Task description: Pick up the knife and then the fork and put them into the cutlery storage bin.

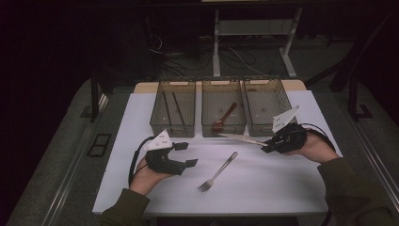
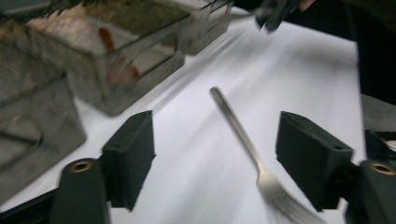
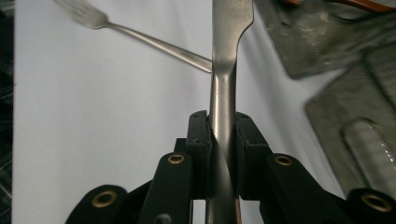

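Three see-through bins stand in a row at the far edge of the white table. From the high view, the left bin holds thin dark sticks, the middle bin holds a brown spoon, and the right bin looks bare. A fork lies near the middle of the table. The right claw is clamped on a knife just in front of the bins. The left claw has its jaws apart, holding nothing, near the left edge.

The left gripper view shows the fork lying between the wide-open jaws, a bit farther ahead. I think it is stiff, light and slippery, so the thin handle is the best place to grab.

The right gripper view shows what the high view cannot: the jaws squeeze the knife by its narrow handle.
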Motion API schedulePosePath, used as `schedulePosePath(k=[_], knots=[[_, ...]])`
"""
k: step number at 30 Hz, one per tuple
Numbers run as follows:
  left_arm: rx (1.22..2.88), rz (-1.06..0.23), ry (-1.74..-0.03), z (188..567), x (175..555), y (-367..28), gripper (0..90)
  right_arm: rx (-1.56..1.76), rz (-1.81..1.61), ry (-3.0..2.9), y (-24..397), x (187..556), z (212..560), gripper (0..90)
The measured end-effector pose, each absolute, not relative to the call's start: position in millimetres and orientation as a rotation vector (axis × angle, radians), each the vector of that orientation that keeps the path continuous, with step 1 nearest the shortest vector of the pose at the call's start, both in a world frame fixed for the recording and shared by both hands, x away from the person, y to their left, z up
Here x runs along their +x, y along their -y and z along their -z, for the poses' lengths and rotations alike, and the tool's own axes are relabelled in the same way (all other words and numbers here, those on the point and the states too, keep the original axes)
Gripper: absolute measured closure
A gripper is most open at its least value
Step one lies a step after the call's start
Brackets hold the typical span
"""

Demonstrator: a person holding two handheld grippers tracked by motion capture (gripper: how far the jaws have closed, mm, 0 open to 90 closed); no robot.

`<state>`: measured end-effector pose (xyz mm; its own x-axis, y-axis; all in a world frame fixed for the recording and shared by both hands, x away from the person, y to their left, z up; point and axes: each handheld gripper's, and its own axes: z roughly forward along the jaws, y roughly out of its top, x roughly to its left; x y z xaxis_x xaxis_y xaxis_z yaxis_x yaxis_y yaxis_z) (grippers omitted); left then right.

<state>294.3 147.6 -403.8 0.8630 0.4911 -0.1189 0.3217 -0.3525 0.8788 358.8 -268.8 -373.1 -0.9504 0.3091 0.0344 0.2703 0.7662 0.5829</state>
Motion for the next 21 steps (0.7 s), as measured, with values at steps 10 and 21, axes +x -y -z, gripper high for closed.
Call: schedulePosePath(k=[10,21], knots=[[1.947,-0.273,-0.699,420,286,-167,7.0,0.701,-0.982,-2.768,296,379,353,77.7],[1.976,-0.294,-0.727,429,279,-174,0.0,0.956,-0.951,-2.658,315,409,342,77.7]])
